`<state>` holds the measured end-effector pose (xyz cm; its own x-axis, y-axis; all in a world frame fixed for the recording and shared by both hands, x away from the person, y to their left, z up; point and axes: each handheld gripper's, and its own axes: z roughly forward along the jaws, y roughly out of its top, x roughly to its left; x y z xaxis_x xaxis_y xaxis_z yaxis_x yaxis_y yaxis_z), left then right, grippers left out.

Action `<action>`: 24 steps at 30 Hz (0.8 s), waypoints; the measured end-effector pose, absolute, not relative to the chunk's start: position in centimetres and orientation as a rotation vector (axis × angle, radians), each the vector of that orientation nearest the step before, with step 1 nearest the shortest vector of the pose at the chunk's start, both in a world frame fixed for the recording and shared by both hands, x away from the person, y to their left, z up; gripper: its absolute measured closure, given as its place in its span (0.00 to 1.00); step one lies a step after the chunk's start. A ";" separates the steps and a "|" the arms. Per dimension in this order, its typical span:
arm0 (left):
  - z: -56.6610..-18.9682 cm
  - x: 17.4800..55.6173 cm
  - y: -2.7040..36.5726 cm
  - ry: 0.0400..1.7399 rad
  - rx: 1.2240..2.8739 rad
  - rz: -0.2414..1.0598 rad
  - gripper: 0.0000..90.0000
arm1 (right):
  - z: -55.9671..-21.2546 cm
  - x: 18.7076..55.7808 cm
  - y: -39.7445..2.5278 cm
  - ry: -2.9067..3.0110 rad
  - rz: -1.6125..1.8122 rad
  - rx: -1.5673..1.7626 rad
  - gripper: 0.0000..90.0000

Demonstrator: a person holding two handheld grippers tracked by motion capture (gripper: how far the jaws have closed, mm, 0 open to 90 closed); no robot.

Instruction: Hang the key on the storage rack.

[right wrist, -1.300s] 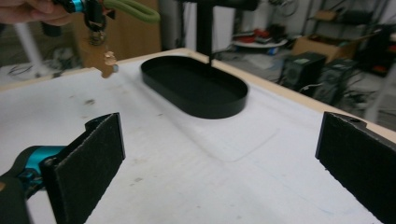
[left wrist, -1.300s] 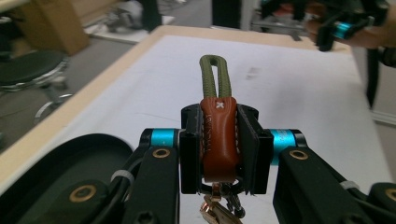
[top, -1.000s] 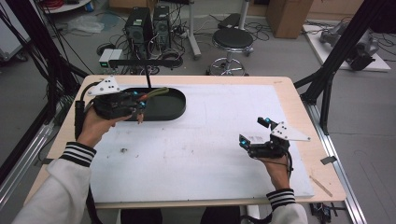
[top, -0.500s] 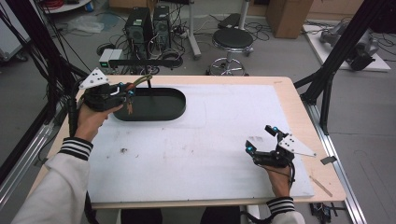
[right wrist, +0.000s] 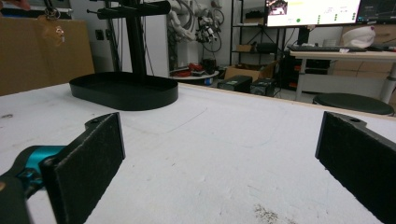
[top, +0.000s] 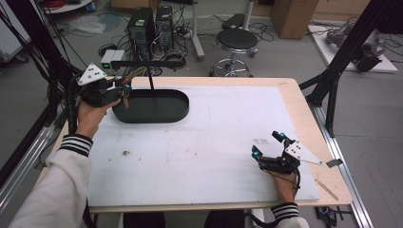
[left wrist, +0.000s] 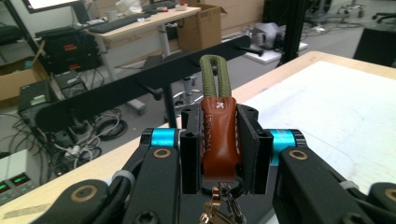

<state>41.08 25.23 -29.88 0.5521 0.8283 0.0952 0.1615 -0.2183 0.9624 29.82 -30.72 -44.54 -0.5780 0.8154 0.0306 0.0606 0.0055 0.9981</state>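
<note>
Fingers (left wrist: 247, 140) of your left gripper (left wrist: 219, 144) clamp the brown leather keychain (left wrist: 218, 135) beside the black stand (top: 151, 102); your right gripper's (top: 267, 145) fingers gape wide over the tabletop (top: 214, 142).

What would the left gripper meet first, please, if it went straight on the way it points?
Probably the black horizontal bar of the stand; depth is unclear. The left gripper holds a brown leather key fob.

The floor (top: 294, 57) was grey and strewn with cables. Beyond the far edge of the table stood a round black stool (top: 236, 40), and to its left two black computer towers (top: 151, 23). A cardboard box (top: 291, 16) sat at the far right. Black frame posts (top: 344, 52) slanted up at both sides. A desk (right wrist: 341, 55) with a lit monitor (right wrist: 313, 11) stood farther off.
</note>
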 end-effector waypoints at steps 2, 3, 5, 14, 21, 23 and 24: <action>-29.8 41.3 25.3 0.841 1.699 0.788 0.80 | -44.7 29.8 -30.7 1.695 1.633 0.910 0.00; -29.8 41.4 25.3 0.847 1.700 0.790 0.80 | -44.8 29.7 -30.7 1.691 1.633 0.912 0.00; -29.7 41.8 25.4 0.857 1.686 0.807 0.80 | -45.1 29.7 -30.6 1.697 1.619 0.924 0.00; -30.6 42.9 25.6 0.900 1.696 0.813 0.80 | -45.1 29.7 -30.8 1.686 1.632 0.925 0.00; -31.4 43.9 25.7 0.955 1.674 0.824 0.80 | -45.1 29.7 -30.6 1.689 1.614 0.917 0.00; -31.7 44.2 25.7 0.968 1.671 0.817 0.80 | -45.2 29.6 -30.6 1.682 1.621 0.917 0.00; -31.8 44.3 25.6 0.971 1.677 0.820 0.80 | -45.2 29.5 -30.6 1.682 1.621 0.920 0.00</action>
<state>44.33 25.62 -31.83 0.4495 0.8904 0.0712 0.2196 -0.1874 0.9574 29.53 -30.63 -45.17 -0.5646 0.8247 0.0327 0.0630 0.0035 0.9980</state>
